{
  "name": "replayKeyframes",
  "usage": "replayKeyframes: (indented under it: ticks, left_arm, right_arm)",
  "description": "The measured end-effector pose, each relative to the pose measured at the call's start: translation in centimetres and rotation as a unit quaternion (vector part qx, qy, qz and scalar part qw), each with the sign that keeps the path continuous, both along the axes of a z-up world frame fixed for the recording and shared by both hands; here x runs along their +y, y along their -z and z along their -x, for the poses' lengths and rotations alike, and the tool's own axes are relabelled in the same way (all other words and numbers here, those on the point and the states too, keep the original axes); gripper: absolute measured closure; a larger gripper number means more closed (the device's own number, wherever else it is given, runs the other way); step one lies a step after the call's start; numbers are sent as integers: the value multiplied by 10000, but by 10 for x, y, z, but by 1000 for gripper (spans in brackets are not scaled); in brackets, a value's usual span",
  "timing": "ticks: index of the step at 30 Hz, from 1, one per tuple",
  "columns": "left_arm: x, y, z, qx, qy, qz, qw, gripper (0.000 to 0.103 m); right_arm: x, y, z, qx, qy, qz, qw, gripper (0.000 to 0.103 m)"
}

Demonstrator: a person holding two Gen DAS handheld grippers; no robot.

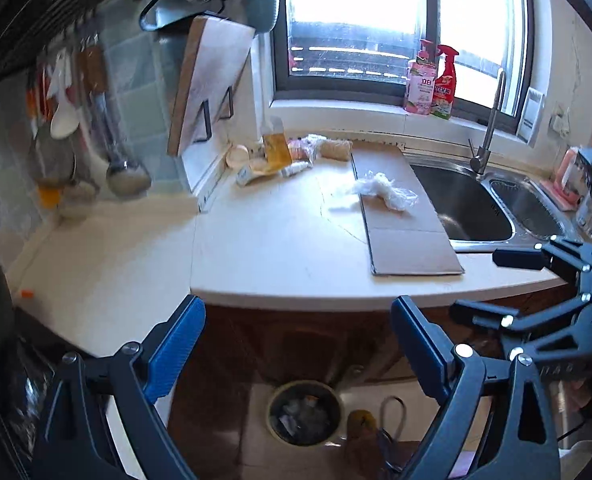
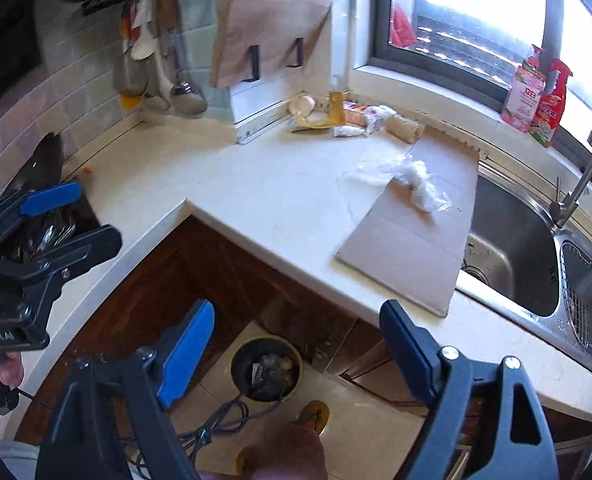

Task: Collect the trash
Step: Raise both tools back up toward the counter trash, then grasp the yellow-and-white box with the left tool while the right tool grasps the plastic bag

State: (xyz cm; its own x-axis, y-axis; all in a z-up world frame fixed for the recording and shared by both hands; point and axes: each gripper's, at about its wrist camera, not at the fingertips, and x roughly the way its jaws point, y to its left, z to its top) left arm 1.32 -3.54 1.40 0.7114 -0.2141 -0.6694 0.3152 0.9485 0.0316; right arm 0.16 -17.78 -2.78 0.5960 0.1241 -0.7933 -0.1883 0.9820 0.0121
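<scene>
A crumpled clear plastic bag (image 1: pixel 384 192) (image 2: pixel 416 182) lies on a flat piece of cardboard (image 1: pixel 408 240) (image 2: pixel 412 240) on the white countertop beside the sink. More scraps, a small white tube (image 1: pixel 296 169) (image 2: pixel 348 132) and wrappers (image 1: pixel 308 146) (image 2: pixel 376 114), lie in the far corner. A round trash bin (image 1: pixel 304 412) (image 2: pixel 266 368) holding litter stands on the floor below the counter. My left gripper (image 1: pixel 296 348) is open and empty, short of the counter edge. My right gripper (image 2: pixel 296 344) is open and empty above the bin; it also shows in the left wrist view (image 1: pixel 488 284).
A steel double sink (image 1: pixel 468 208) (image 2: pixel 512 264) with a tap (image 2: pixel 580 184) lies right of the cardboard. Cleaner bottles (image 1: pixel 432 80) stand on the windowsill. A cutting board (image 1: pixel 207 80) and hanging utensils (image 1: pixel 67 120) line the wall. A cable (image 2: pixel 211 428) and a slipper (image 2: pixel 316 412) lie on the floor.
</scene>
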Motion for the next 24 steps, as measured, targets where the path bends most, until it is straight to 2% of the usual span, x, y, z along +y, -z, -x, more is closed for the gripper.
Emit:
replayKeyframes:
  ticks: [3, 7, 11, 14, 18, 24]
  left_arm:
    - [-12, -1, -35, -72, 18, -218, 9997, 10]
    - [-22, 9, -97, 5, -69, -419, 9991, 10]
    - [-31, 22, -174, 339, -65, -631, 9974, 10]
    - [-45, 37, -234, 492, -34, -941, 9943, 10]
    - [-62, 60, -315, 722, 27, -1164, 9906, 10]
    - [-82, 99, -408, 1219, -25, -1410, 9825, 10]
  right_arm:
    - [-19, 3, -35, -3, 130, -96, 9999, 26]
    - [-47, 11, -89, 0, 327, -118, 9994, 26]
    - [-75, 24, -151, 165, 564, -119, 9982, 26]
    - [-97, 36, -197, 237, 675, -42, 9974, 26]
    - [-121, 62, -256, 488, 755, 67, 9959, 26]
    - [-135, 104, -306, 965, 571, -28, 9937, 26]
